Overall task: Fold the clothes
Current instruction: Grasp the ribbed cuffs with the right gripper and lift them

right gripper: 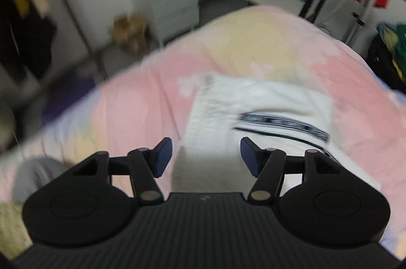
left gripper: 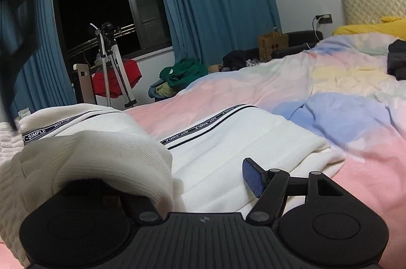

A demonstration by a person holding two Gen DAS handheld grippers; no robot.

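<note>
Two claws are over one white garment (left gripper: 228,142) that lies on the bed's pastel duvet (left gripper: 355,122), and each sits as it does for a reason I can only judge. In the left wrist view, a thick fold of the white cloth is draped over the left claw (left gripper: 203,182) at about nine o'clock, hiding that finger entirely; only the blue-padded finger (left gripper: 251,176) at three o'clock shows, standing well out to the side. With one finger buried I cannot tell whether this claw pinches cloth or merely carries it, though the raised flap suggests an edge being lifted to turn over the flat part, whose lettered black stripe (left gripper: 203,128) runs toward one o'clock. The right claw (right gripper: 206,157) is spread wide and holds nothing, hovering above the near end of the garment, probably to let the left side work. In its blurred view the garment lies at twelve to two o'clock, already looking doubled into a compact block.
</note>
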